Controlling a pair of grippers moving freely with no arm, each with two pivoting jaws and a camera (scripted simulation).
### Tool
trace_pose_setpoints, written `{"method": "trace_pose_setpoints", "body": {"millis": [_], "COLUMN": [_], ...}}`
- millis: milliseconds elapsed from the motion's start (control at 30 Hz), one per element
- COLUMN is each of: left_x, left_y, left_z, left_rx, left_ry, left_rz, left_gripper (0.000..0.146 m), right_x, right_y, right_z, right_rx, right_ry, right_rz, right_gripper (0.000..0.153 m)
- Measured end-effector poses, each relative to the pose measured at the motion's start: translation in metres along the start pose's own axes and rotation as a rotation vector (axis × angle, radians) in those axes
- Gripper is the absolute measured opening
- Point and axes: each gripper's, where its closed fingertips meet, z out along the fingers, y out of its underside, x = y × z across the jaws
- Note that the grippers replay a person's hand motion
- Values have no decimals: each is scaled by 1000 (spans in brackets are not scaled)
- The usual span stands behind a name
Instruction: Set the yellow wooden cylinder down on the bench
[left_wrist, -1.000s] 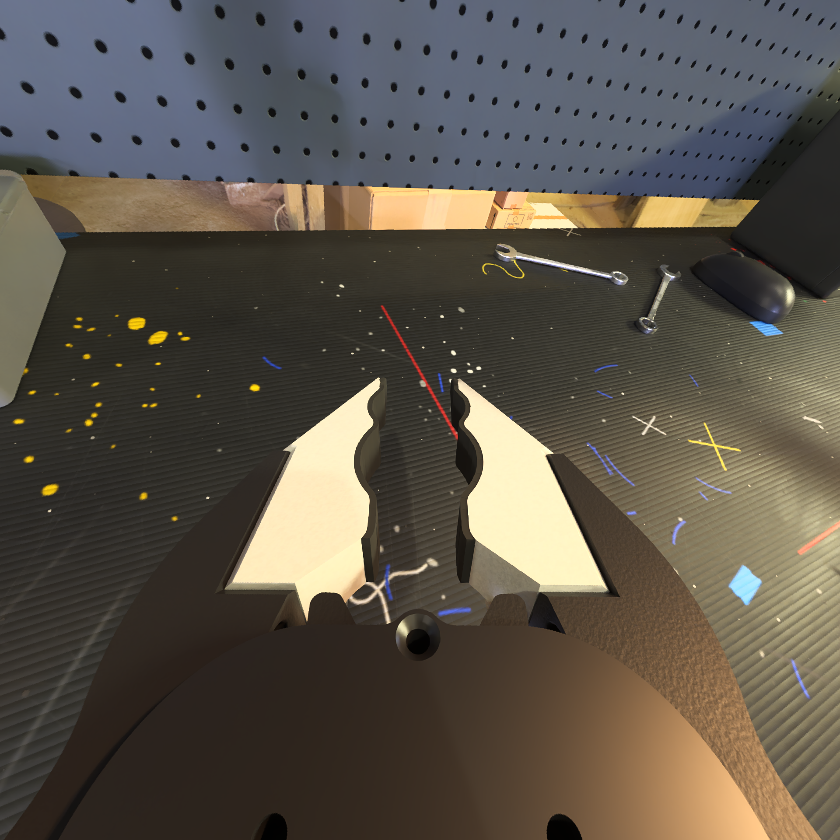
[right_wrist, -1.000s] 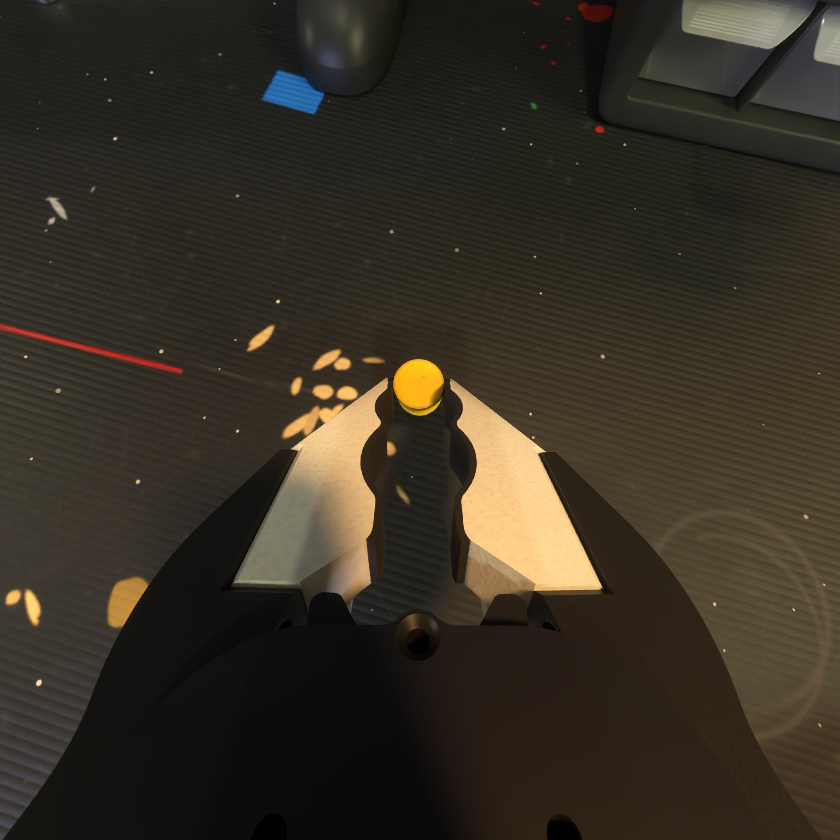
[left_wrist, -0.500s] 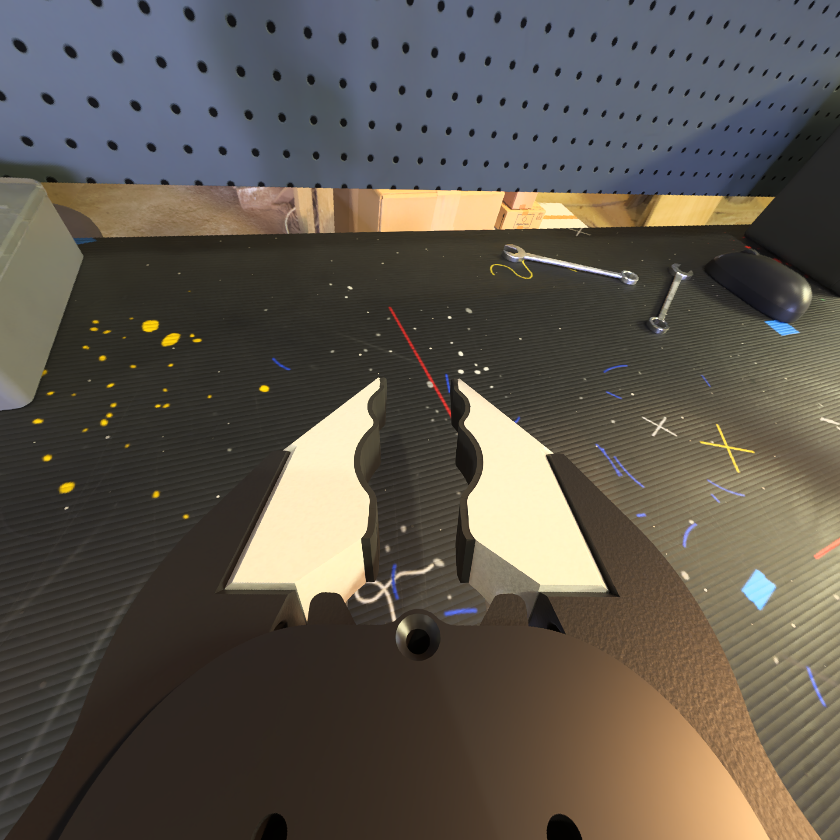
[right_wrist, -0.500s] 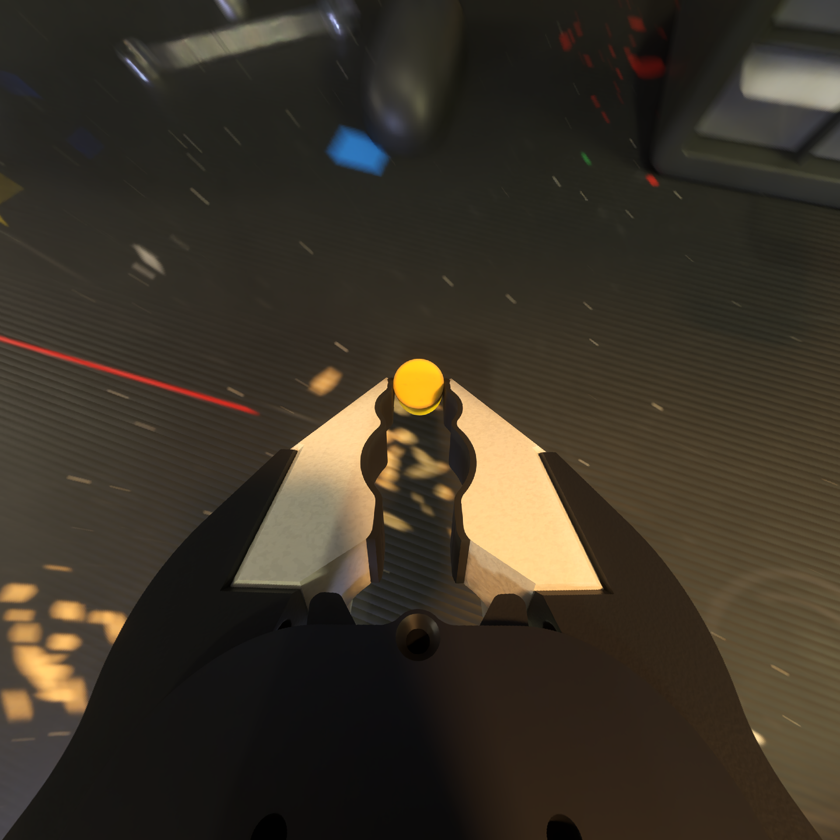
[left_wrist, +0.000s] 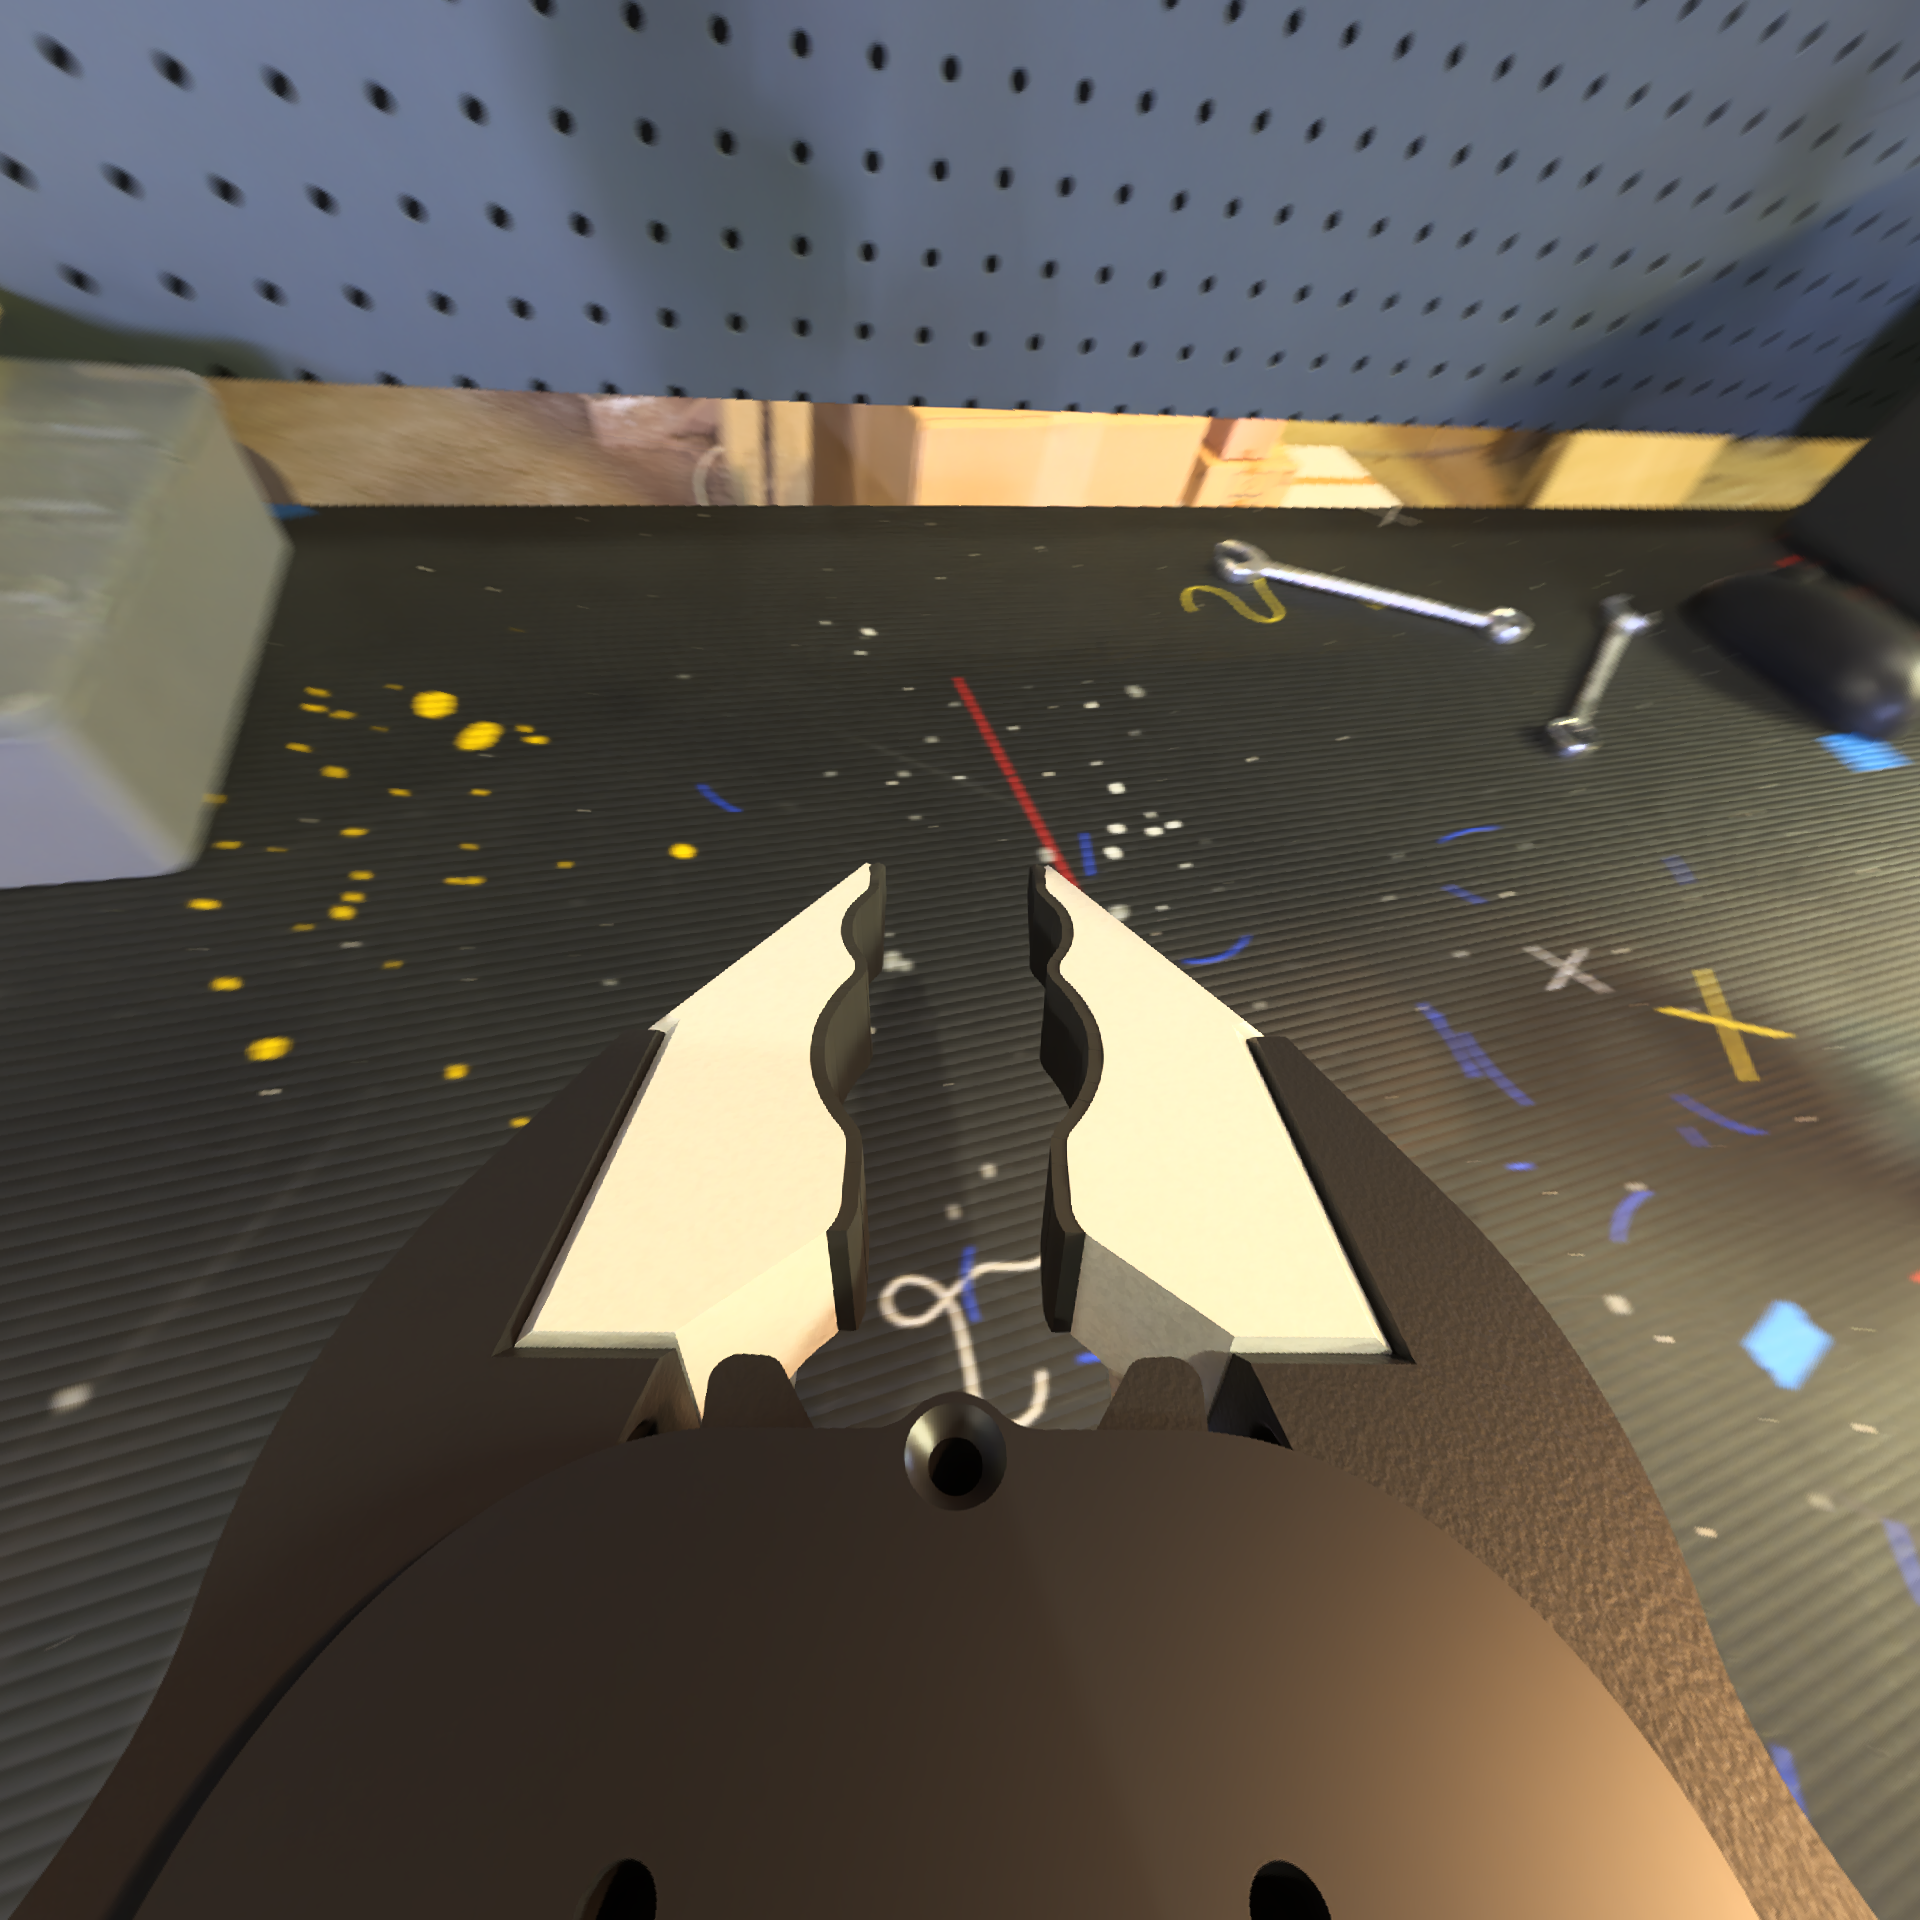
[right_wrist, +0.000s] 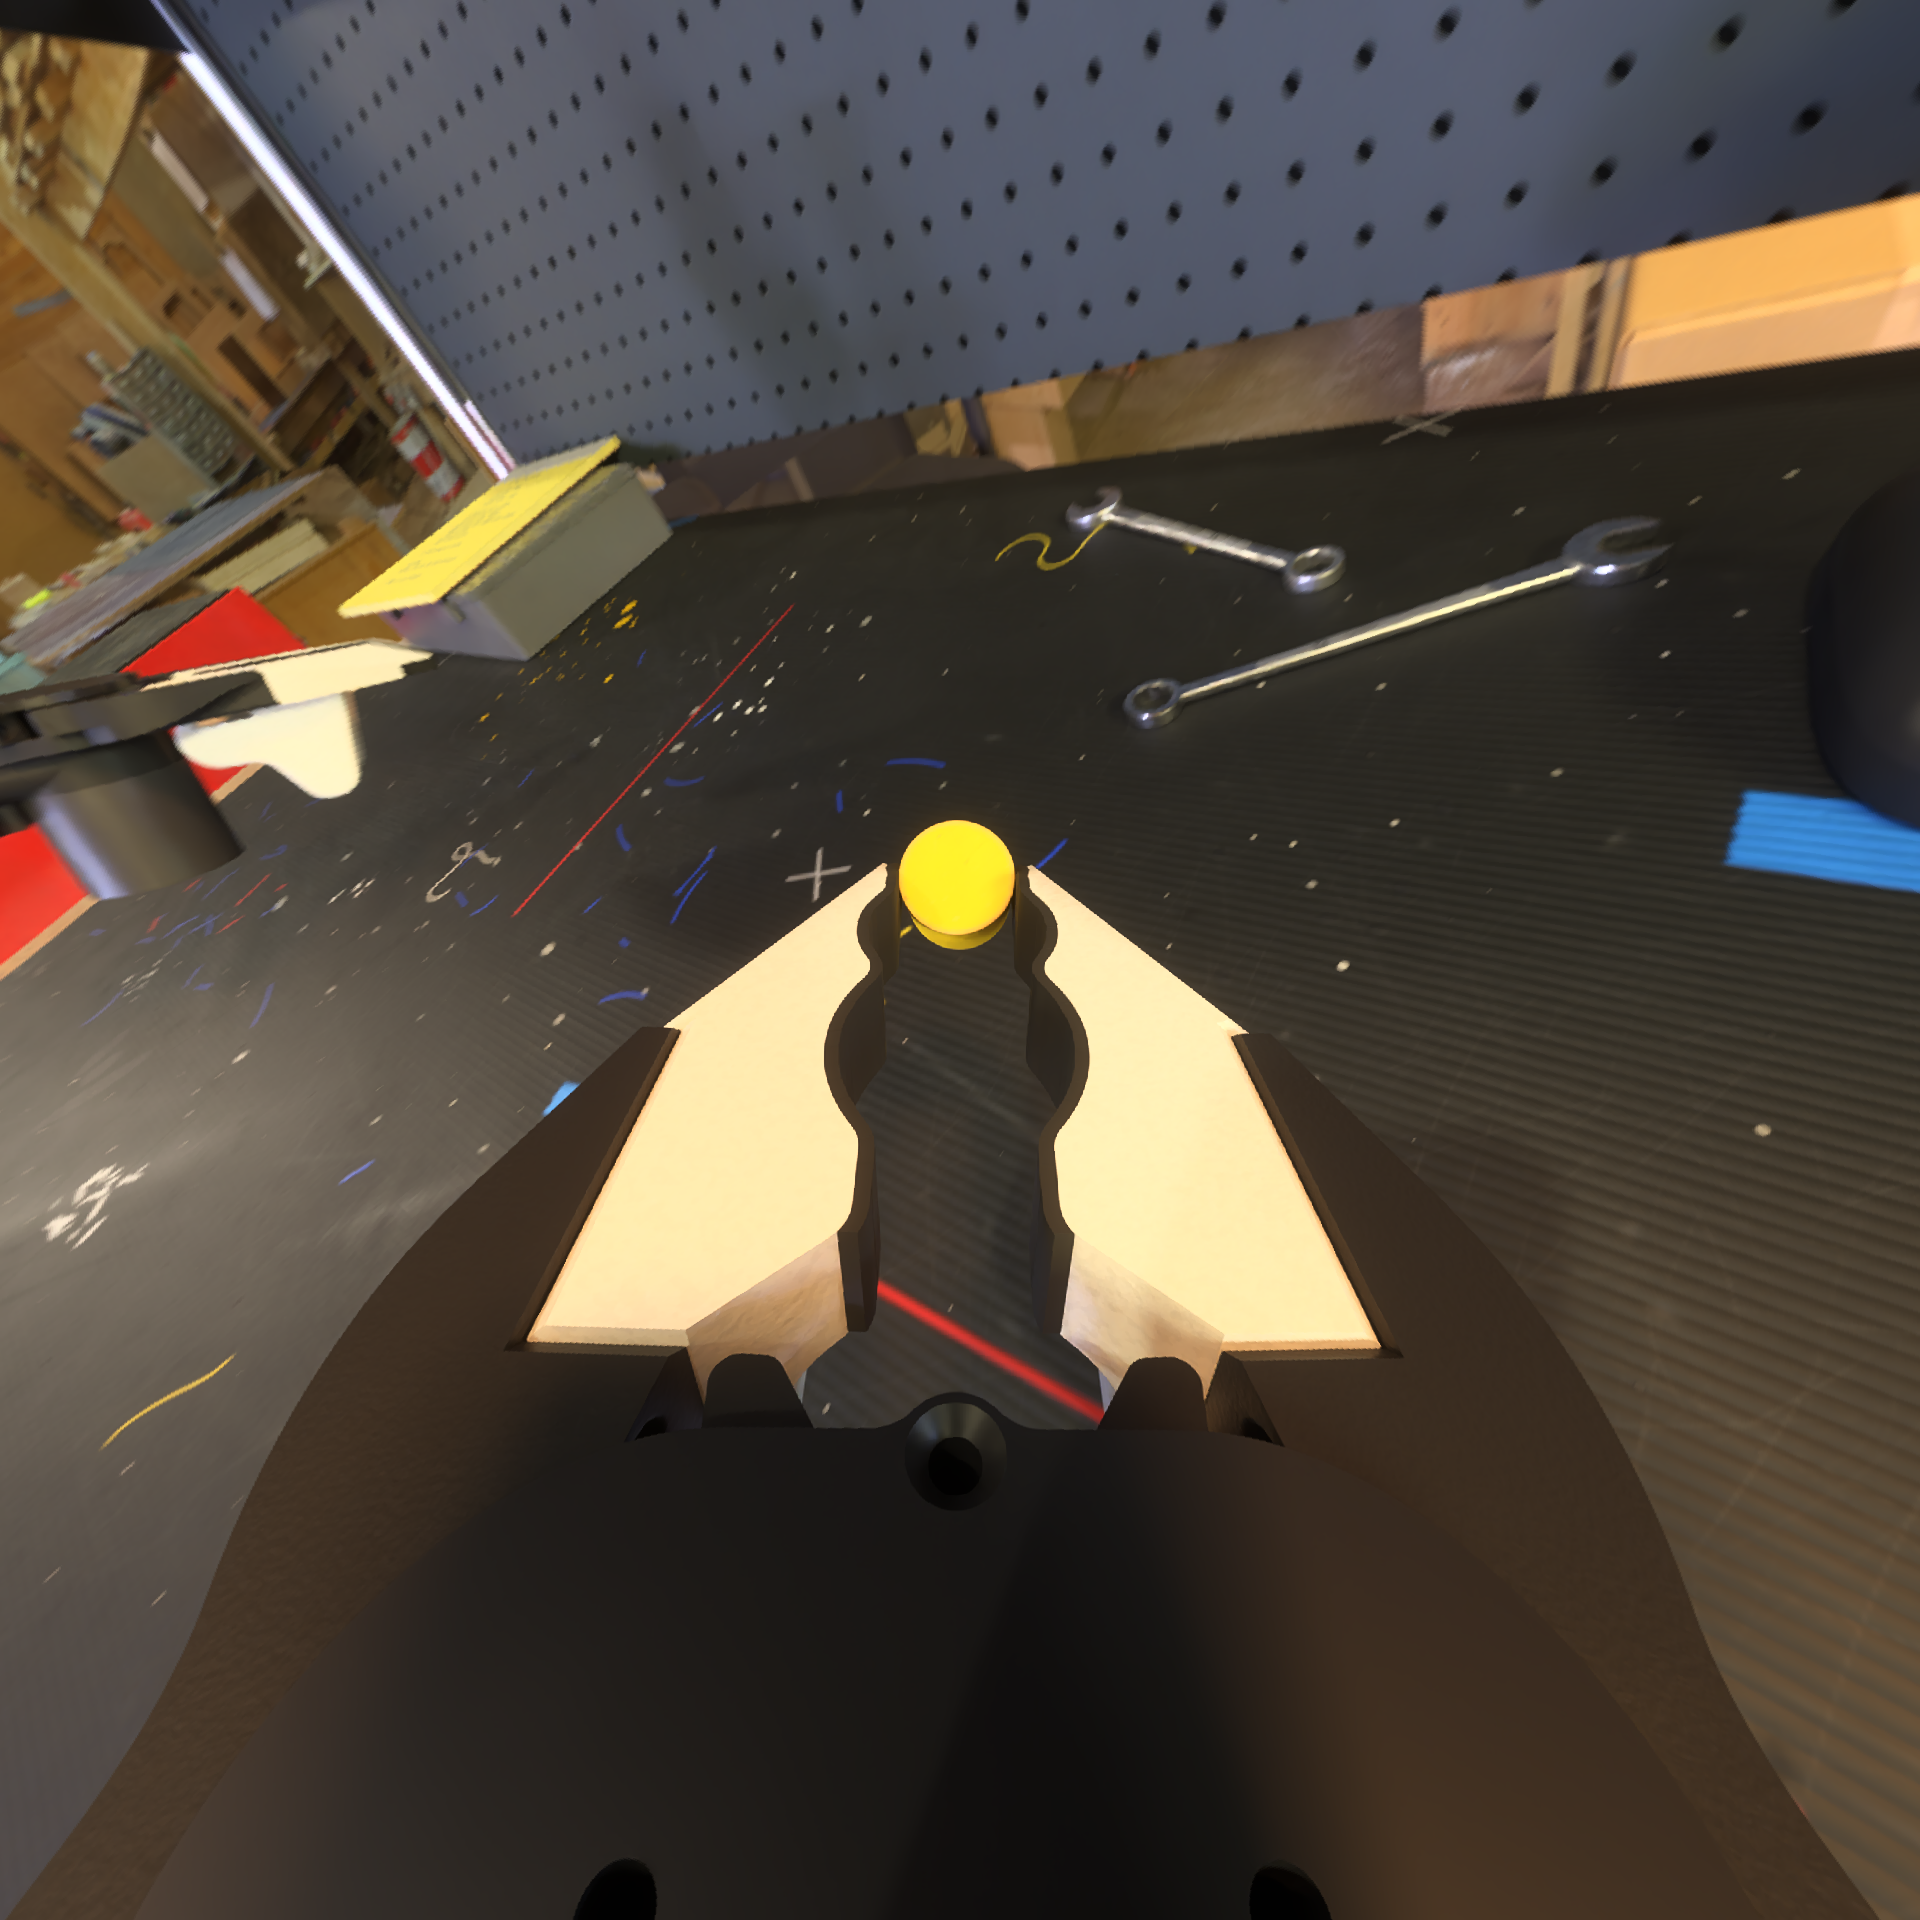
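A: Where is the yellow wooden cylinder (right_wrist: 955, 878)?

B: Clamped between the very tips of the right gripper (right_wrist: 956, 902). Only its round, smooth end face shows, bright yellow, with a little of its side below. The cream fingers (right_wrist: 748, 1122) with their wavy dark inner edges press it on both sides. Whether it touches the bench (right_wrist: 1455, 1039) I cannot tell.

A: And the surface under it?

B: Black ribbed matting, flecked with white, blue and yellow paint and crossed by a thin red line (right_wrist: 655, 758).

A: Room around it?

B: Bare mat on each side. Toward the back edge lie two shiny metal wrenches, a short one (right_wrist: 1205, 538) and a long one (right_wrist: 1392, 620), well apart from the cylinder. A rounded black object (right_wrist: 1870, 665) sits at the right, beside a blue patch (right_wrist: 1818, 842).

A: The left gripper (left_wrist: 956, 883)?

B: Its fingers stand parted with nothing between them, only mat showing in the gap.

A: Any containers?

B: A pale translucent box (left_wrist: 114, 623) near the back left corner, with a yellow lid (right_wrist: 478, 540); its contents are not visible. A grey pegboard (left_wrist: 935, 187) rises behind the back edge.
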Motion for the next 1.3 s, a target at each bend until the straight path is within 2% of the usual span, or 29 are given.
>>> {"method": "trace_pose_setpoints", "body": {"millis": [100, 233, 667, 1300], "left_x": [-15, -13, -9, -8], "left_y": [0, 6, 10, 11], "left_z": [-5, -3, -3, -2], "left_rx": [-7, -44, -52, -57], "left_ry": [-111, -114, -32, -17], "left_rz": [105, 138, 18, 8], "left_gripper": [27, 27, 27, 27], "right_x": [4, 11, 14, 17], "right_y": [-6, -16, -1, 3], "right_z": [3, -4, 5, 6], "right_rx": [71, 139, 53, 31], "right_ry": [7, 27, 82, 78], "right_rz": [-37, -82, -240, -210], "right_gripper": [21, 21, 21, 21]}}
